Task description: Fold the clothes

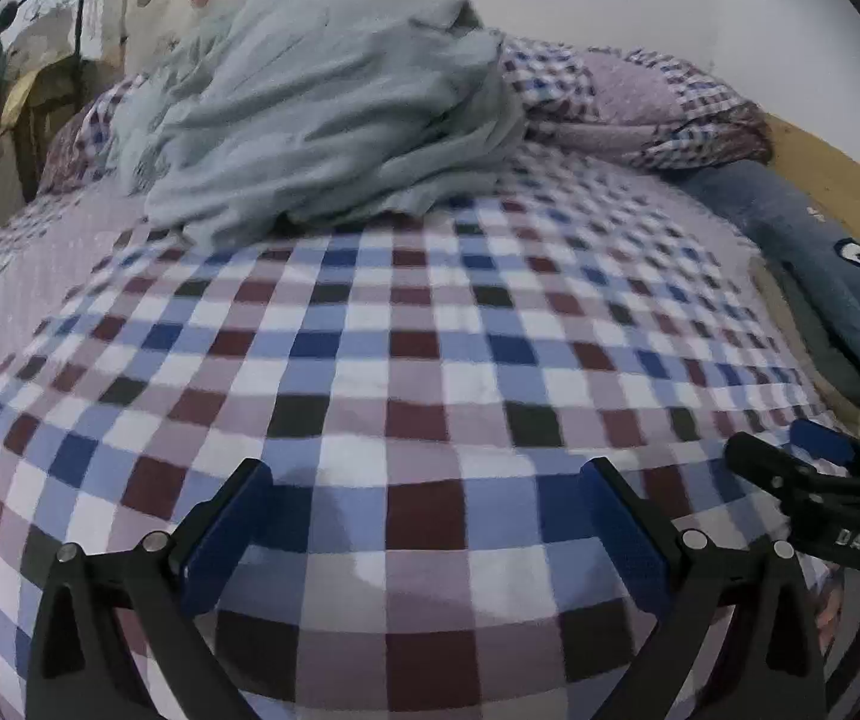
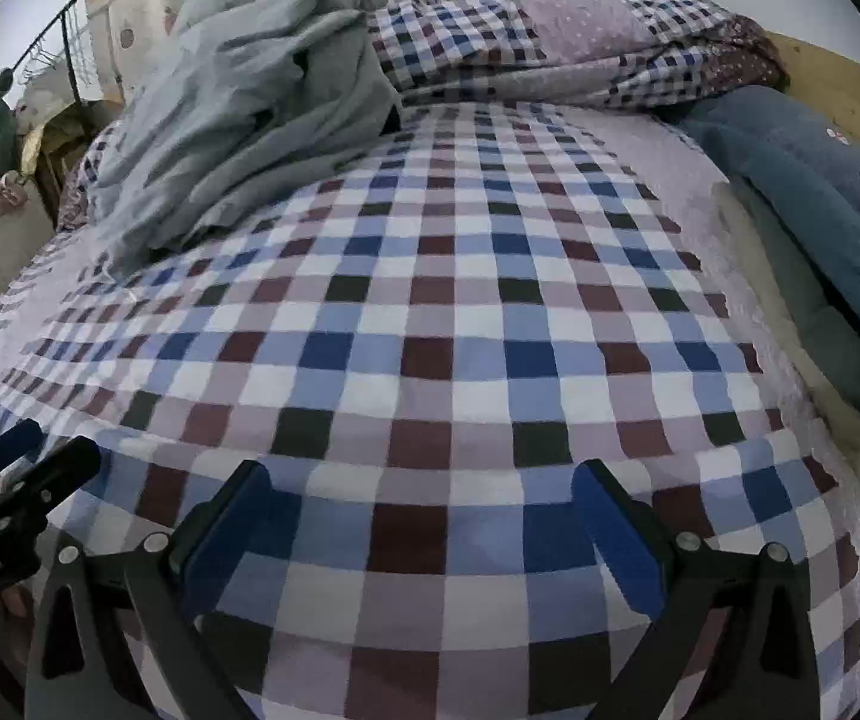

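Grey garment (image 1: 322, 114), crumpled in a heap, lay at the far left of the bed (image 1: 406, 360), touching the folded checked quilt (image 1: 628, 96) at the far edge; blue pillow (image 2: 814, 180) along the right edge; left gripper (image 1: 424, 480) held over the near edge, tongs apart, gripping nothing; right gripper (image 2: 418, 480) just beside it, tongs likewise apart and empty; both well apart from the garment.
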Action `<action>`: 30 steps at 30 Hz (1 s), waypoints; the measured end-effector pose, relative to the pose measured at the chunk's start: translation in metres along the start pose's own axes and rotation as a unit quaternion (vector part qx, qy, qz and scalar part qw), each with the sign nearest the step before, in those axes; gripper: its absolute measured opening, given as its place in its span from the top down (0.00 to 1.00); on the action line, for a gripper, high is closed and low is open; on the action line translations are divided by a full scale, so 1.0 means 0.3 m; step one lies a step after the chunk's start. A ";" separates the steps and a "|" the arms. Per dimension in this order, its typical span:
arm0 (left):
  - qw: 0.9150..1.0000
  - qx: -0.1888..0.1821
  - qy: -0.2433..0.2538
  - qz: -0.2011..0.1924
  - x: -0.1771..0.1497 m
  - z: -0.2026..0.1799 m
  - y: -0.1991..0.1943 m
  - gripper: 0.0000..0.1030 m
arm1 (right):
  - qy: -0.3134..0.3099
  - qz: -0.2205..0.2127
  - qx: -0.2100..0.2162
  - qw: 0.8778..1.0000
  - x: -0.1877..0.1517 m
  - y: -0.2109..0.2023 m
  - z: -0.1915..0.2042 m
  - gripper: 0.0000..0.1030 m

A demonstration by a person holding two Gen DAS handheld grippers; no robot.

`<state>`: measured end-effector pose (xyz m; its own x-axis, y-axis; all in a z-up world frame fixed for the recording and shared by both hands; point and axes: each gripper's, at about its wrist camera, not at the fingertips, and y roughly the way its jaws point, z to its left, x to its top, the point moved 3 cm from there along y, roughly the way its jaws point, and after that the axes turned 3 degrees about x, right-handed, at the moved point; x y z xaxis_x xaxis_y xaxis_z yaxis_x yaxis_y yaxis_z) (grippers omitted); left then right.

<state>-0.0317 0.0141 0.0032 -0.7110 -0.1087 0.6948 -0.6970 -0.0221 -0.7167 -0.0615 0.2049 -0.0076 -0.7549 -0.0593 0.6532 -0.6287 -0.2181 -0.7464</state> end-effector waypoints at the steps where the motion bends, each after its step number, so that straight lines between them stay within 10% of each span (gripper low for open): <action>1: 1.000 0.002 0.001 0.001 -0.004 -0.002 0.005 0.00 | 0.001 0.004 -0.003 1.000 -0.004 0.007 0.000 0.00; 30: 1.000 0.015 0.011 0.014 -0.018 -0.012 0.036 0.00 | 0.014 0.025 -0.006 1.000 -0.036 0.048 0.001 0.00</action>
<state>-0.0358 0.0181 -0.0082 -0.7324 -0.0875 0.6753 -0.6738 -0.0501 -0.7372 -0.0625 0.2022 -0.0254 -0.7898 -0.0418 0.6119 -0.5929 -0.2038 -0.7791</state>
